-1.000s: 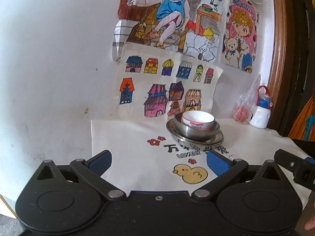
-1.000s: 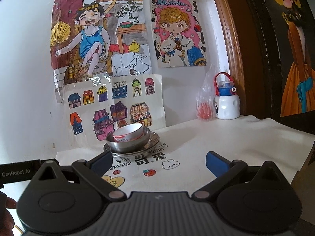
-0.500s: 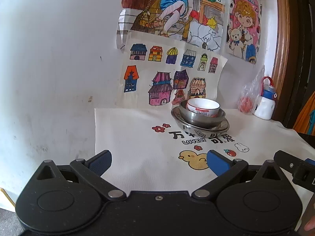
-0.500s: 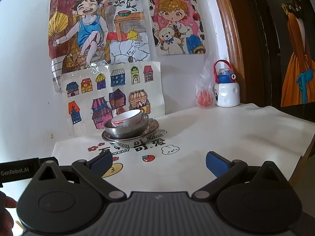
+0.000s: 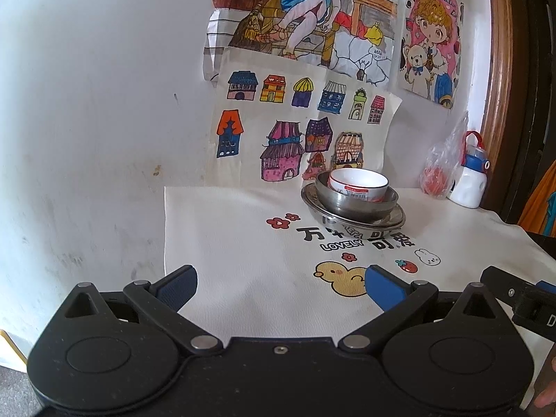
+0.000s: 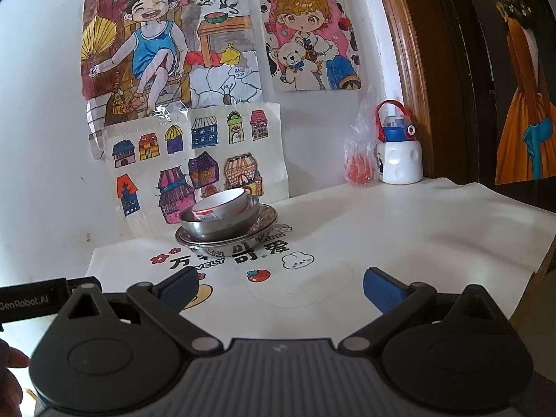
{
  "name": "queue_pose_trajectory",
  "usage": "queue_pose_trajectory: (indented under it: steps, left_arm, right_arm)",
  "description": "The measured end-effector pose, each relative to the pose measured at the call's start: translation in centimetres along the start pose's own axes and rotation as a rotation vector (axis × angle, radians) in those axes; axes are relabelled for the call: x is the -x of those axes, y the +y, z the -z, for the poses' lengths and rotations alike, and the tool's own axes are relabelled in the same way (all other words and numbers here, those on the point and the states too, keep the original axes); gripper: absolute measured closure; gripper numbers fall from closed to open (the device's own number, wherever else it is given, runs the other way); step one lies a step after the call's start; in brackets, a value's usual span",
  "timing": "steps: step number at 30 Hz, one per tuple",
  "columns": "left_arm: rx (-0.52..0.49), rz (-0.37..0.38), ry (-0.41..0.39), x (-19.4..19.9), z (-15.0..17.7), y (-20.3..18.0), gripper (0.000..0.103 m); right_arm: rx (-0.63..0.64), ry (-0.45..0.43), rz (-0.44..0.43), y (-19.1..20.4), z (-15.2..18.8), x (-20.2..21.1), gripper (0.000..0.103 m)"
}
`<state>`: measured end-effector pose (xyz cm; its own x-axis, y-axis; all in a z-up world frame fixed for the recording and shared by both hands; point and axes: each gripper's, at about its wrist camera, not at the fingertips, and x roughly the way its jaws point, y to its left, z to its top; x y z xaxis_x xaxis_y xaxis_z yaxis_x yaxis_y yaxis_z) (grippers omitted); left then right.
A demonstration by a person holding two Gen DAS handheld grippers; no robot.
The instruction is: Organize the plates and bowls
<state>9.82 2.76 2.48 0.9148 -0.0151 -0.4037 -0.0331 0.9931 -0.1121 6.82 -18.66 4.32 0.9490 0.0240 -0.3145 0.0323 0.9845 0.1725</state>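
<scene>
Over the last second both cameras have tilted and moved a little back: in the left wrist view the stack of dishes has gone from near the centre toward 1 o'clock and sits farther off, and more of the printed cloth is now visible in front of it. The dishes themselves did not move against the cloth print.

The white bowl (image 5: 358, 185) sits, somewhat tilted, inside the steel bowl (image 5: 358, 203), and this one sits on the steel plates (image 5: 389, 220) (I think two, one in the other, but the rims are too close to count surely). The stack stands on the bench (image 6: 399, 229) near the wall drawings, at about 11 o'clock in the right wrist view.

The left tool (image 5: 280, 286) has its fingers spread wide and carries nothing; the right tool (image 6: 280, 286) is the same, spread and empty. Both hover low over the near part of the bench, well apart from the stack.

So the dishes already lie nested by size, as the task wants. This fits a finished tidy-up with the tools drawing away, or equally a stack that waits to be sorted somewhere else.
</scene>
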Motion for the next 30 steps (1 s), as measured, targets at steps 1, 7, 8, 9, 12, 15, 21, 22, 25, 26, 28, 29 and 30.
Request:
queue_pose_trajectory:
  steps: [1, 7, 8, 9, 12, 15, 21, 22, 25, 26, 28, 29, 30]
  left_arm:
    - [0.000, 0.000, 0.001, -0.04, 0.02, -0.02, 0.001]
    - [0.001, 0.001, 0.001, -0.05, 0.01, -0.01, 0.001]
    - [0.000, 0.001, 0.001, -0.05, 0.01, -0.01, 0.001]
    - [0.001, 0.001, 0.001, -0.07, 0.02, -0.02, 0.001]
    - [0.000, 0.001, 0.001, -0.08, 0.01, 0.01, 0.001]
    - [0.000, 0.001, 0.002, -0.13, 0.02, 0.00, 0.001]
    - [0.001, 0.001, 0.003, -0.27, 0.11, 0.04, 0.001]
    - [0.001, 0.000, 0.004, -0.28, 0.12, 0.02, 0.001]
    - [0.002, 0.000, 0.005, -0.29, 0.10, 0.02, 0.001]
    - [0.002, 0.000, 0.006, -0.43, 0.14, 0.04, 0.001]
    - [0.002, 0.000, 0.006, -0.43, 0.13, 0.03, 0.001]
    - [0.003, 0.001, 0.005, -0.42, 0.13, 0.03, 0.001]
    - [0.002, 0.001, 0.006, -0.42, 0.12, 0.03, 0.001]
  right_arm:
    - [-0.001, 0.001, 0.000, -0.03, 0.01, -0.04, 0.000]
    - [-0.001, 0.002, 0.000, -0.11, 0.04, -0.10, 0.000]
    - [-0.001, 0.002, 0.000, -0.13, 0.04, -0.11, 0.000]
    - [-0.001, 0.003, 0.000, -0.11, 0.03, -0.11, 0.000]
    - [-0.001, 0.003, 0.000, -0.10, 0.02, -0.11, 0.000]
    - [-0.001, 0.004, 0.001, -0.13, 0.01, -0.14, 0.000]
    - [-0.001, 0.006, 0.001, -0.12, 0.02, -0.22, 0.000]
    - [-0.001, 0.006, 0.001, -0.10, 0.02, -0.23, 0.000]
    - [-0.001, 0.007, 0.000, -0.11, 0.05, -0.27, 0.000]
    - [-0.001, 0.007, 0.001, -0.10, 0.04, -0.27, 0.000]
    - [0.000, 0.007, 0.001, -0.10, 0.03, -0.28, 0.000]
    - [0.000, 0.007, 0.001, -0.13, 0.06, -0.30, 0.000]
    - [-0.001, 0.007, 0.001, -0.10, 0.04, -0.29, 0.000]
